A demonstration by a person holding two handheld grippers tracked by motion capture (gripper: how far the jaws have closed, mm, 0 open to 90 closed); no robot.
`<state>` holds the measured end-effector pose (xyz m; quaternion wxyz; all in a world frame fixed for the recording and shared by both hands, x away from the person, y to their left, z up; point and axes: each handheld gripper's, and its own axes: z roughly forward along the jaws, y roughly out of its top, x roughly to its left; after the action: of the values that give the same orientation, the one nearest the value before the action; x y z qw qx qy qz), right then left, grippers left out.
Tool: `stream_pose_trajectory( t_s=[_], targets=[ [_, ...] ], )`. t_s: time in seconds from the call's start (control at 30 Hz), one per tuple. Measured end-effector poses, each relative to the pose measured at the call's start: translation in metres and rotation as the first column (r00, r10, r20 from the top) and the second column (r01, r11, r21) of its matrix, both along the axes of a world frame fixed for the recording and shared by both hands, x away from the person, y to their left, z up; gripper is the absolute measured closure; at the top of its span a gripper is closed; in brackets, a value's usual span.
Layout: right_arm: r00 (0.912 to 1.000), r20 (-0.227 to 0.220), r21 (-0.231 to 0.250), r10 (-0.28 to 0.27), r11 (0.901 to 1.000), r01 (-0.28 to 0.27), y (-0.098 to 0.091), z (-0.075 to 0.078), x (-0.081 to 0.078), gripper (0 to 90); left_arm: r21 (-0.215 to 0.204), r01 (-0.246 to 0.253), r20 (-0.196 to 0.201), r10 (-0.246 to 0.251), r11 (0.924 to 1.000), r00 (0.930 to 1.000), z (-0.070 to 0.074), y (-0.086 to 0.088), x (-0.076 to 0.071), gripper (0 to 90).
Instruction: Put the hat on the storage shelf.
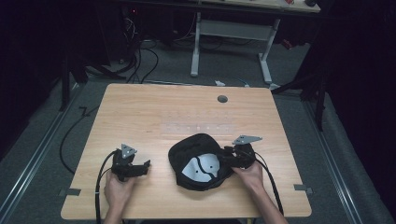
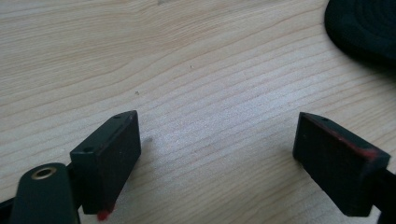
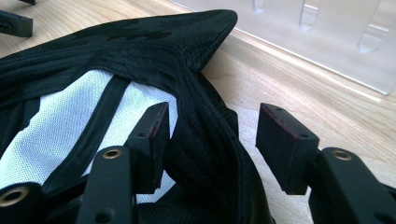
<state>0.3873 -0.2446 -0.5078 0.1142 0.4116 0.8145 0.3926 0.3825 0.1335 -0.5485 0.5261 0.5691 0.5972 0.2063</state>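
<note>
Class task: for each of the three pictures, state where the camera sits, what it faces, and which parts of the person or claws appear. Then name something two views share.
High view: fixed above the person's side, looking forward and down on the wooden table; both forearms, left claw and right claw show.
Left gripper view: rides the left claw, facing bare tabletop between open jaws.
Right gripper view: rides the right claw, jaws astride the black cap rim.
Shared: the cap appears in all three.

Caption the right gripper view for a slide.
Right tool straddling the rim of an upturned black fabric cap with white mesh lining on the light wooden table, jaws open around the band.
</note>
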Motion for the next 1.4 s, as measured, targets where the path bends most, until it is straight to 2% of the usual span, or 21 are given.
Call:
stream_pose_trajectory(
  t_s=[0.17, 0.23, 0.27, 0.3, 0.43, 0.57, 0.73, 1.0, 1.27, 1.37, 1.4],
  targets=[
    [0.9999, 0.001, -0.008, 0.016, 0.9998, -0.016, 0.002, -0.003, 0.002, 51.0, 0.0, 0.0, 0.0, 0.0, 1.0, 1.0, 0.0, 0.0, 0.0, 15.1],
    [0.9994, 0.004, -0.026, 0.034, 0.9991, -0.033, 0.004, -0.006, 0.002, 60.0, 0.0, 0.0, 0.0, 0.0, 1.0, 1.0, 0.0, 0.0, 0.0, 15.1],
    [0.9994, 0.004, -0.026, 0.034, 0.9991, -0.033, 0.004, -0.006, 0.002, 60.0, 0.0, 0.0, 0.0, 0.0, 1.0, 1.0, 0.0, 0.0, 0.0, 15.0],
    [0.9988, 0.018, -0.054, 0.045, 0.9976, -0.044, 0.006, -0.008, 0.002, 64.8, 0.0, 0.0, 0.0, 0.0, 1.0, 1.0, 0.0, 0.0, 0.0, 15.1],
    [0.9982, 0.025, -0.067, 0.054, 0.9964, -0.052, 0.005, -0.009, 0.002, 72.2, -0.001, 0.0, 0.0, 0.0, 1.0, 1.0, 0.0, 0.0, 0.0, 15.0],
    [0.9961, 0.05, -0.093, 0.074, 0.9933, -0.069, 0.006, -0.008, 0.0, 77.1, 0.0, 0.0, 0.0, 0.0, 1.0, 1.0, 0.0, 0.0, 0.0, 15.0],
    [0.9952, 0.056, -0.102, 0.08, 0.9921, -0.074, 0.005, -0.006, -0.003, 79.7, -0.001, -0.001, 0.0, 0.001, 1.0, 1.0, 0.0, 0.0, 0.0, 15.0],
    [0.9948, 0.051, -0.064, 0.088, 0.9944, -0.085, -0.002, 0.001, -0.008, 83.8, 0.005, 0.006, -0.005, -0.006, 1.0, 1.0, 0.001, 0.001, -0.001, 15.0],
    [0.9968, 0.041, -0.043, 0.068, 0.9969, -0.066, -0.013, 0.015, -0.013, 85.1, 0.009, 0.012, -0.026, -0.011, 0.9999, 0.9996, 0.002, 0.002, -0.003, 15.5],
    [0.9974, 0.036, -0.023, 0.063, 0.9978, -0.062, -0.017, 0.017, -0.013, 85.2, -0.004, 0.021, -0.022, -0.021, 0.9998, 0.9995, 0.003, 0.0, -0.006, 15.3],
    [0.9978, 0.03, -0.008, 0.06, 0.9982, -0.059, -0.02, 0.02, -0.014, 85.3, -0.01, 0.035, -0.005, -0.035, 0.9993, 0.9994, 0.006, -0.002, -0.01, 15.3]
  ],
)
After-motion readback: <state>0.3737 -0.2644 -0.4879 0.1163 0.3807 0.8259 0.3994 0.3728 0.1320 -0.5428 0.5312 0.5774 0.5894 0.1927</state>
